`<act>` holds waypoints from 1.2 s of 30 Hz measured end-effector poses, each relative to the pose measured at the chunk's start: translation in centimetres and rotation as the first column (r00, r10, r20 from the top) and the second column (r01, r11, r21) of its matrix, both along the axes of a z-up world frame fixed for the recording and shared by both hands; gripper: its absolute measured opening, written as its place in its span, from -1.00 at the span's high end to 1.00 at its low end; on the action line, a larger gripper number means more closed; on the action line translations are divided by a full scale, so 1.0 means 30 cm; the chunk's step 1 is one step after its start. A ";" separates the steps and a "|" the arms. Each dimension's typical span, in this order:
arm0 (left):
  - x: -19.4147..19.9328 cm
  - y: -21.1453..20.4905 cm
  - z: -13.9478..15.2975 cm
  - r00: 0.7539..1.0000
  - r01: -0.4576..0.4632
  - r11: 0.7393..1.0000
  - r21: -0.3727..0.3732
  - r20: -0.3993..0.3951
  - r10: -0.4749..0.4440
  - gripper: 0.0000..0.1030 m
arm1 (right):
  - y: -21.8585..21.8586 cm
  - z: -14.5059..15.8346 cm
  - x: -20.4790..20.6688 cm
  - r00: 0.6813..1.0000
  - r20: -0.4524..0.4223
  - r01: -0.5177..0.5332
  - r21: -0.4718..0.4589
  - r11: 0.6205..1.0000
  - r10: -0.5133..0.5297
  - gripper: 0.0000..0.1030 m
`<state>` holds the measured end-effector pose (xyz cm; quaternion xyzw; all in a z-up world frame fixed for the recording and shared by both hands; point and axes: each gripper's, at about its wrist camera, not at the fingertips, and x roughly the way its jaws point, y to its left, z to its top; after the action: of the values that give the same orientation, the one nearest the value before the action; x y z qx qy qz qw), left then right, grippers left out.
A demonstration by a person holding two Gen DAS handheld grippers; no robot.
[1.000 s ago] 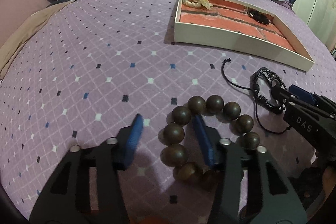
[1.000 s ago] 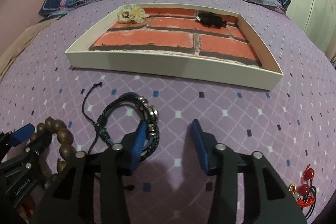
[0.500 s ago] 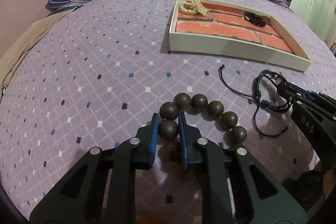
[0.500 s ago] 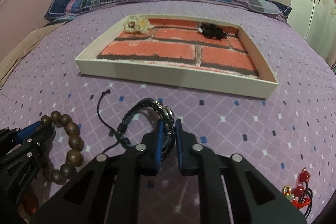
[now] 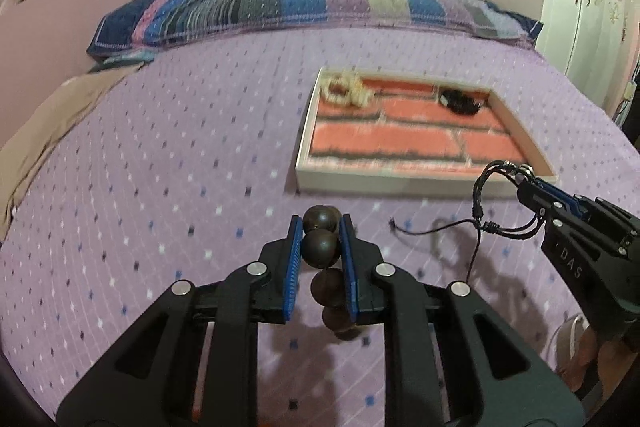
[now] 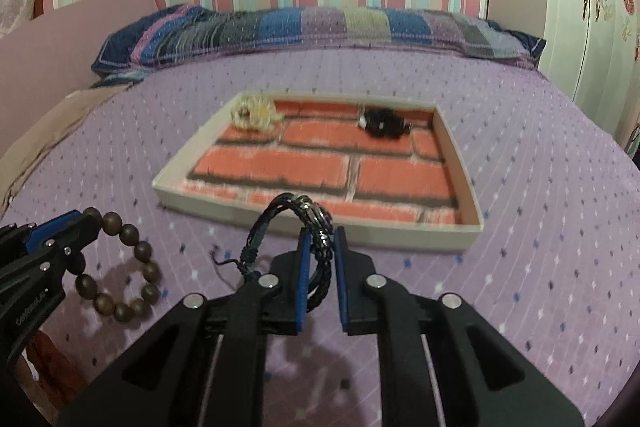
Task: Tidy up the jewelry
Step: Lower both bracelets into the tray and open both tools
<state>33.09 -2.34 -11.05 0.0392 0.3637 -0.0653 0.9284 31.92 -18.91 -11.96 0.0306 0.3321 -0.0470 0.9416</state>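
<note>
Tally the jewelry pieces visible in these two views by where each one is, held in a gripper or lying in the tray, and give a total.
Held in a hand-held gripper: 2, the wooden bead bracelet and the black cord bracelet.
Lying in the tray: 2, the cream flower piece and the black piece.
Total: 4

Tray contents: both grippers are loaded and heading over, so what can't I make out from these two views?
- Cream item in the tray: motion blur in both views hides what it is.
- Black item: blurred the same way.
- Bead bracelet, left wrist view: lower beads hidden behind the left gripper fingers.
- Black cord bracelet, right wrist view: lower loop hidden by the right gripper.
</note>
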 end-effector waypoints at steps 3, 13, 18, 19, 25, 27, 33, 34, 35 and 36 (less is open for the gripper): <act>0.036 -0.023 0.058 0.999 0.008 1.000 -0.008 0.034 -0.008 0.67 | -0.019 0.049 0.032 0.999 0.032 0.001 -0.008 1.000 0.000 0.77; 0.210 -0.135 0.209 0.992 0.051 0.998 -0.027 0.113 -0.048 0.67 | -0.124 0.170 0.181 0.993 0.109 0.040 -0.006 0.999 -0.039 0.77; 0.300 -0.210 0.246 0.987 0.074 0.997 -0.008 0.142 -0.072 0.67 | -0.192 0.197 0.273 0.990 0.123 0.062 0.009 0.998 -0.063 0.77; 0.327 -0.223 0.245 0.987 0.074 0.997 -0.013 0.142 -0.072 0.67 | -0.200 0.195 0.285 0.990 0.124 0.065 0.008 0.998 -0.066 0.77; 0.480 -0.275 0.175 0.993 0.077 0.997 -0.024 0.095 -0.074 0.67 | -0.275 0.139 0.393 0.990 0.096 0.099 0.032 0.995 -0.101 0.77; 0.532 -0.291 0.139 0.995 0.075 0.997 -0.023 0.071 -0.073 0.67 | -0.297 0.108 0.429 0.991 0.072 0.110 0.038 0.993 -0.113 0.77; 0.693 -0.311 0.008 0.998 0.061 0.998 -0.003 -0.022 -0.061 0.67 | -0.336 -0.015 0.527 0.990 -0.014 0.138 0.060 0.989 -0.137 0.77; 0.724 -0.308 -0.017 0.997 0.059 0.998 -0.004 -0.045 -0.059 0.67 | -0.346 -0.037 0.546 0.989 -0.029 0.145 0.061 0.988 -0.144 0.77; 0.744 -0.306 -0.032 0.997 0.057 0.998 -0.002 -0.055 -0.057 0.67 | -0.353 -0.049 0.557 0.988 -0.039 0.149 0.064 0.987 -0.147 0.77; 0.770 -0.309 -0.051 0.996 0.056 0.998 0.011 -0.070 -0.055 0.67 | -0.360 -0.065 0.569 0.987 -0.052 0.153 0.068 0.986 -0.150 0.77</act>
<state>56.18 -11.59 -12.57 0.0528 0.3950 -0.0901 0.9127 48.99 -29.72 -13.92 0.0882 0.3521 -0.1073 0.9256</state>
